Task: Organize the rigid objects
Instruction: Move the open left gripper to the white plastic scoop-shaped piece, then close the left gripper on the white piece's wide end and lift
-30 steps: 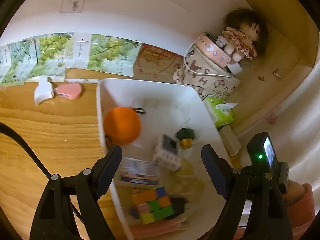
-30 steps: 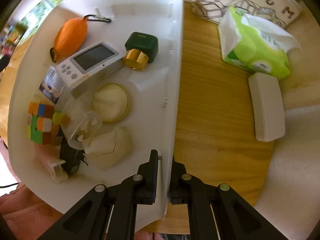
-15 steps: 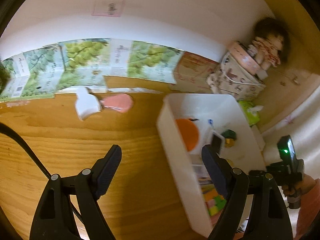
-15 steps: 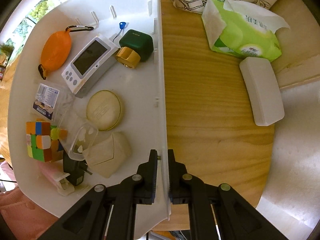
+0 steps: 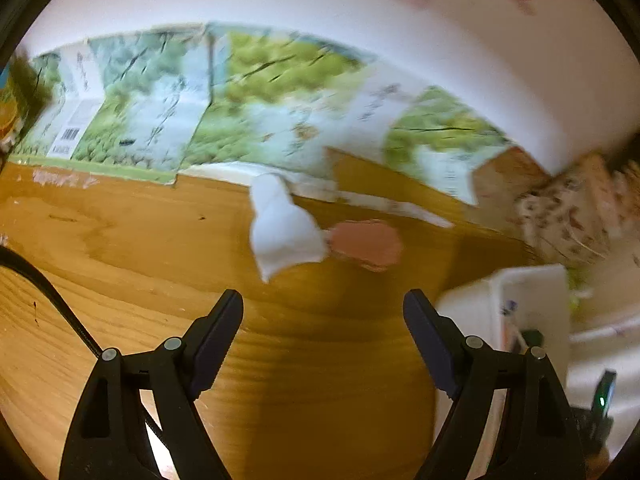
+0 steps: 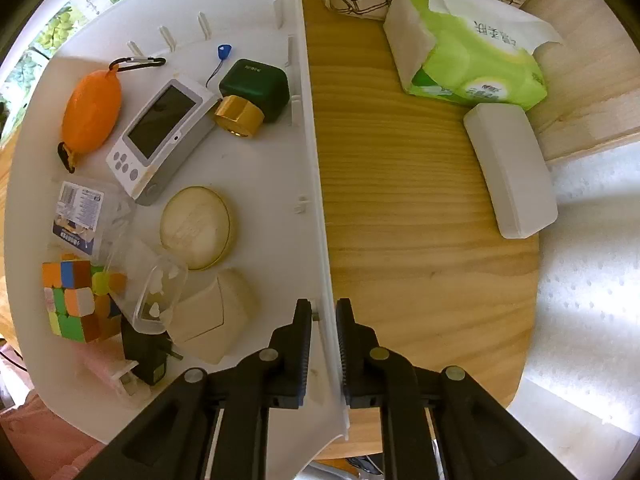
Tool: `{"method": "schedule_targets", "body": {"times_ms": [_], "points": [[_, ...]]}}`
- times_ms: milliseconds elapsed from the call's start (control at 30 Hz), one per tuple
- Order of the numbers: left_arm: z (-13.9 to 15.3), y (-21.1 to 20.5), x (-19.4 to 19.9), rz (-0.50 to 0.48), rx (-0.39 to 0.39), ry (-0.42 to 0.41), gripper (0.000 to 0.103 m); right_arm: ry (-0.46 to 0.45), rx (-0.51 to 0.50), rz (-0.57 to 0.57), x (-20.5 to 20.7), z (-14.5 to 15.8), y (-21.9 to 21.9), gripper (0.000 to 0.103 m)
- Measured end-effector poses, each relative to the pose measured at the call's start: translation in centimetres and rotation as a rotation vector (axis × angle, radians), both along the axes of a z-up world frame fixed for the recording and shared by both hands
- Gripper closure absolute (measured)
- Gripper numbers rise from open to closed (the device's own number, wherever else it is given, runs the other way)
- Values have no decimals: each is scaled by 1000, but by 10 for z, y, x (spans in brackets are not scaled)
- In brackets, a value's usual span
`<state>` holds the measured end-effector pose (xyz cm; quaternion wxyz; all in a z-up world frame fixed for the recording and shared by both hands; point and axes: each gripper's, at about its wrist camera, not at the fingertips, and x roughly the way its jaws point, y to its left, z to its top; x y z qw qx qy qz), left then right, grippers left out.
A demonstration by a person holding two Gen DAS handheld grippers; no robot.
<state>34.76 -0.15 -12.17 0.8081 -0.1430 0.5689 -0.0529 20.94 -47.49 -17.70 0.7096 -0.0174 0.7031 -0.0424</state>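
Left gripper (image 5: 323, 312): its jaws gape wide over bare tabletop (image 5: 120, 280), nothing between them; a second ago they framed the bin's contents, now the whole view has swung left off the bin.
What that means: the bin looks well stocked, so I judge the left hand is off hunting for the next loose piece.
White piece (image 5: 280, 232): lies ahead of the left jaws on the wood, touching or just beside a pink item (image 5: 366, 244); motion blur is heavy, so what either is, I can't tell.
White bin (image 5: 532, 292): now at the right edge of the left view, slid out from centre.
Right gripper (image 6: 324, 312): unchanged from before, jaws closed on the bin's side wall (image 6: 316, 200), one finger inside, one outside, steadying it.
Inside the bin: colour cube (image 6: 78, 300), round tin (image 6: 196, 228), white handheld device (image 6: 160, 136), orange pouch (image 6: 94, 112), green box (image 6: 256, 88).
Beyond the wall: white case (image 6: 508, 168), then the tissue pack (image 6: 472, 60) further back.
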Motion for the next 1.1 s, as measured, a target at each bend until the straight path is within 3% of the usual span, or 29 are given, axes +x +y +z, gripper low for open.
{"method": "schedule_targets", "body": {"times_ms": [267, 467, 633, 933, 1100], "points": [[-42, 1, 37, 51, 75, 109, 18, 11, -31, 10, -2, 0, 10, 89], [-56, -4, 56, 55, 123, 139, 18, 23, -45, 11, -1, -9, 21, 88], [-61, -7, 65, 57, 216, 142, 18, 28, -37, 1, 2, -11, 19, 88], [-67, -3, 74, 52, 182, 146, 23, 34, -29, -2, 4, -13, 15, 88], [-68, 2, 78, 41, 125, 140, 42, 32, -30, -11, 3, -13, 14, 88]]}}
